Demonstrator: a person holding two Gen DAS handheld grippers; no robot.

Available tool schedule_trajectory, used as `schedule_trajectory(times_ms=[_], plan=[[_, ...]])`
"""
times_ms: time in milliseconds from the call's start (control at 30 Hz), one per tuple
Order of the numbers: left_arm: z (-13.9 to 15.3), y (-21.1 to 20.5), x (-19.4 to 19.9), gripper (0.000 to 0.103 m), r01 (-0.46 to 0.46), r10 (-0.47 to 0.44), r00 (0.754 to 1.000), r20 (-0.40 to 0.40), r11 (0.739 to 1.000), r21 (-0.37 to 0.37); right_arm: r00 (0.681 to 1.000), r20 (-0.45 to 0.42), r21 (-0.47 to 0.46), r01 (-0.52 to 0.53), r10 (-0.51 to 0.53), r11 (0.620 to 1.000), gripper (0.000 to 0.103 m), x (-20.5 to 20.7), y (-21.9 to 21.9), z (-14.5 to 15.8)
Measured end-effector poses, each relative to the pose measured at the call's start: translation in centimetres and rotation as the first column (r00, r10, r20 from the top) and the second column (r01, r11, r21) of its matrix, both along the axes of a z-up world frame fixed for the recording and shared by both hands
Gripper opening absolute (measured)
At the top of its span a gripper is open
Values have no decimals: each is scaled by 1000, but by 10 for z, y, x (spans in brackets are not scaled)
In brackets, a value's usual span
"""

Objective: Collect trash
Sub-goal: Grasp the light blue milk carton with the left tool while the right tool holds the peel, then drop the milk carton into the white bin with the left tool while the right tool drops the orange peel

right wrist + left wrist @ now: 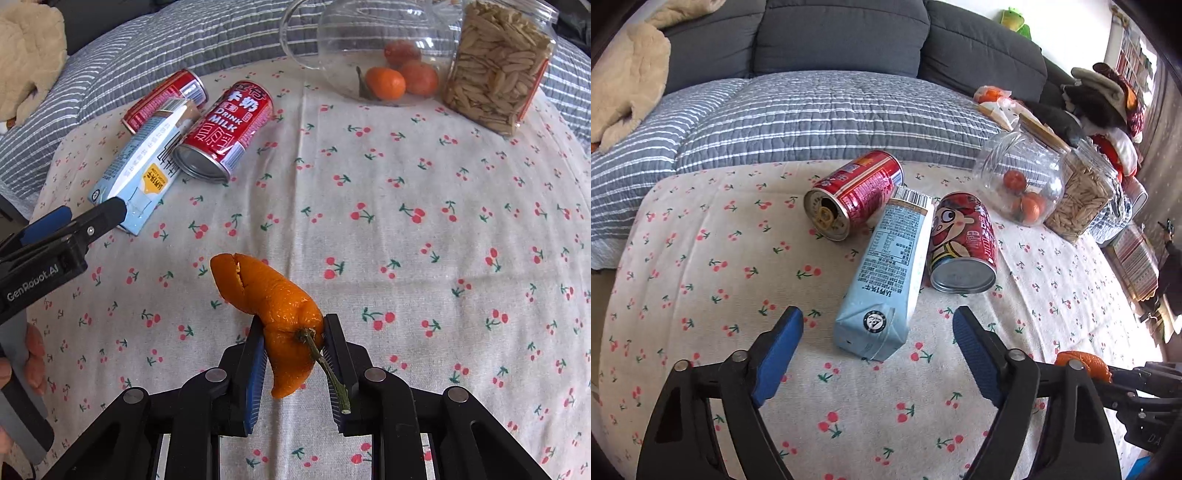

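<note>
A light blue drink carton (pixel 884 275) lies on the cherry-print tablecloth (pixel 701 266), flanked by an opened red can (pixel 855 195) and a red cartoon milk can (pixel 962 245), both on their sides. My left gripper (pixel 877 325) is open, its blue pads either side of the carton's near end without touching it. The right gripper (pixel 295 328) is shut on a piece of orange peel (pixel 275 306) with a green stem, held above the cloth. The right wrist view also shows the carton (pixel 142 166), the milk can (pixel 225 131) and the left gripper (pixel 88 218).
A clear glass jar (pixel 1021 177) with tangerines lies beside a plastic jar of seeds (pixel 1078 201) at the table's far right. Behind the table is a grey sofa (pixel 842 33) with a striped quilt (pixel 812 114) and a beige blanket (pixel 628 74).
</note>
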State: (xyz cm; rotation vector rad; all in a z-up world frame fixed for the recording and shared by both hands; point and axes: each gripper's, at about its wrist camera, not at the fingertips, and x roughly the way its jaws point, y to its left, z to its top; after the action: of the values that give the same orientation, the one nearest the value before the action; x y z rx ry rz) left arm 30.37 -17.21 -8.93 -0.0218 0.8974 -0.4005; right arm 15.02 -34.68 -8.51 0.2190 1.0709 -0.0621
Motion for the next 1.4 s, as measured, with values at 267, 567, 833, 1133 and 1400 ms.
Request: schedule_trajectory(times_ms=[267,567,833,1133,1400], plan=[[9,1,-5,40,27,-26,999,20,998,-55,1000,4,3,-1,1,1000,26,-5,-7,4],[57,31,-43,39,36,-30,996,87,997,-62,997,67,13,23,-23,1000,26,-26,-13,30],[86,84,-81,39,-9,9,993,115,1000,-3,990,139,58,13,-21,998,26,-47,8,58],[96,173,-110,39,-112,109,989,95,993,27,984,170,78,-66,52,995,26,-48,70,67],[85,254,-126,39,-222,219,974,49,974,51,977,157,62,-156,145,986,26,-39,131,56]])
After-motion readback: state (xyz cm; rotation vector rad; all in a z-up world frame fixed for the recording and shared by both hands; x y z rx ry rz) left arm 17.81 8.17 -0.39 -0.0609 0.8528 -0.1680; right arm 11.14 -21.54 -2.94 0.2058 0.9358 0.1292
